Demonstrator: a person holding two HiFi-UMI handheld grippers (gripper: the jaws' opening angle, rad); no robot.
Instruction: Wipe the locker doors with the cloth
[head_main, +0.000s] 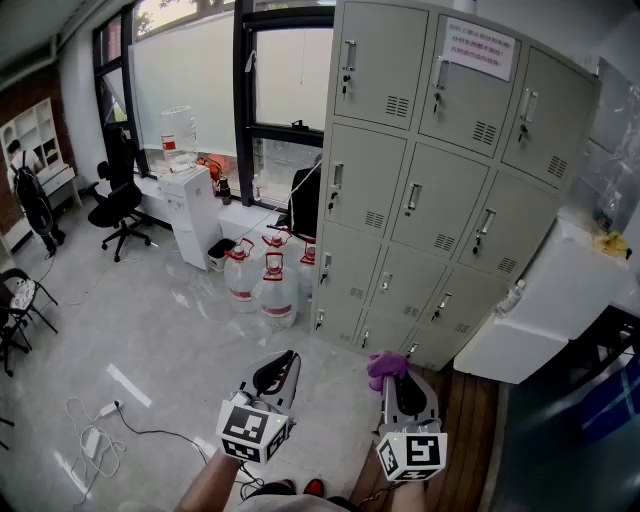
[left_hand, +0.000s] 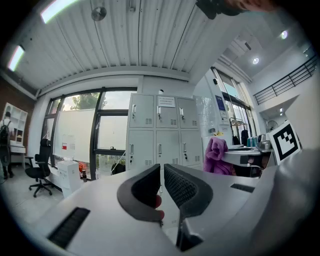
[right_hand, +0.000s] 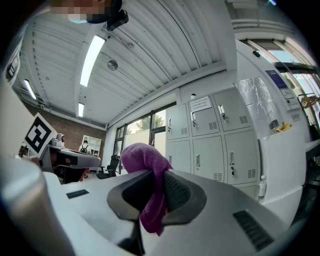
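While the right gripper (head_main: 390, 378) is held low at the bottom of the head view, its jaws pinch a purple cloth (head_main: 385, 366), which bunches above the pads and hangs in a tail below them in the right gripper view (right_hand: 142, 160). The left gripper (head_main: 284, 366) is just beside it, level with it. Its jaws are drawn nearly together with only a thin slit between the pads (left_hand: 182, 187) and nothing in them. Both grippers point toward the grey lockers (head_main: 440, 180), which stand well apart from them across a pale floor (head_main: 180, 330), so the cloth is clear of the doors. The doors are closed, and a paper notice (head_main: 478, 48) is stuck on one in the top row. Water bottles (head_main: 265, 285) stand on the floor at the lockers' left end, near a white dispenser (head_main: 192, 215) under the window. A black chair (head_main: 118, 210) is further left.
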